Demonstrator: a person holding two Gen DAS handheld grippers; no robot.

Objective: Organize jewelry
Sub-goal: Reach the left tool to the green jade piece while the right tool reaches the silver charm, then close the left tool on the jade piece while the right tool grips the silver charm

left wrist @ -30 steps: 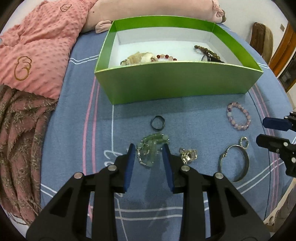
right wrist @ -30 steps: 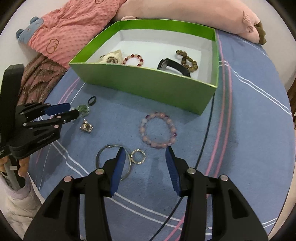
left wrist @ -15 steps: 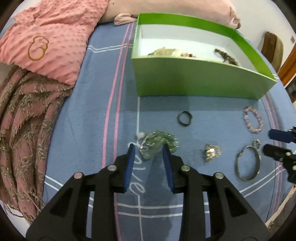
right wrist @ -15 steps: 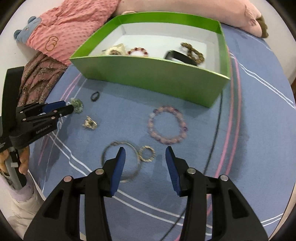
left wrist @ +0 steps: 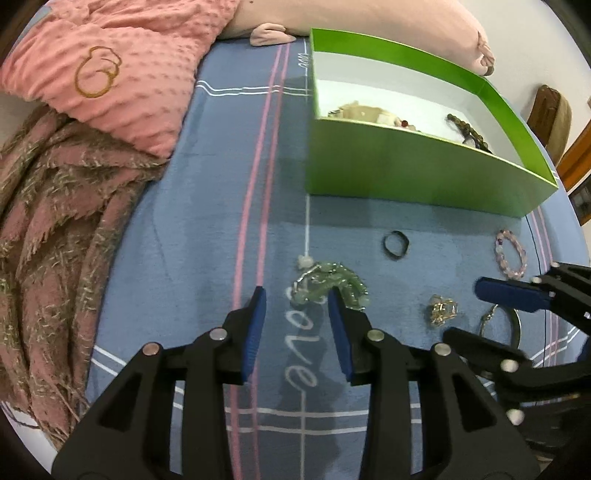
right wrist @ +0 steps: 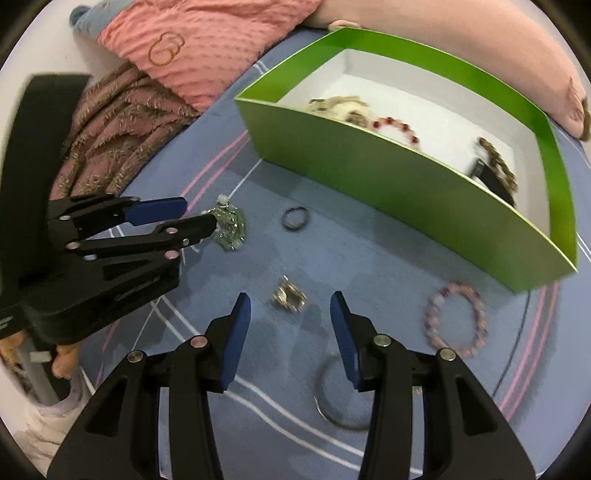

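Note:
A green box (left wrist: 413,173) (right wrist: 402,192) with a white inside holds several bracelets. On the blue blanket lie a green bead bracelet (left wrist: 327,282) (right wrist: 231,227), a dark ring (left wrist: 396,245) (right wrist: 295,218), a gold trinket (left wrist: 441,310) (right wrist: 289,296), a pink bead bracelet (left wrist: 511,253) (right wrist: 456,319) and a silver bangle (right wrist: 332,402). My left gripper (left wrist: 295,306) (right wrist: 201,214) is open and empty, its tips just short of the green bracelet. My right gripper (right wrist: 290,314) (left wrist: 476,310) is open and empty, just short of the gold trinket.
A pink dotted blanket (left wrist: 110,66) and a fringed brown-pink throw (left wrist: 55,236) lie at the left. A pink plush pillow (left wrist: 369,22) lies behind the box. The blanket's edge runs close on the right.
My left gripper has backed off and shifted left, so the green bracelet is no longer between its fingers. My right gripper has swung left from the bangle and ring toward the gold trinket.

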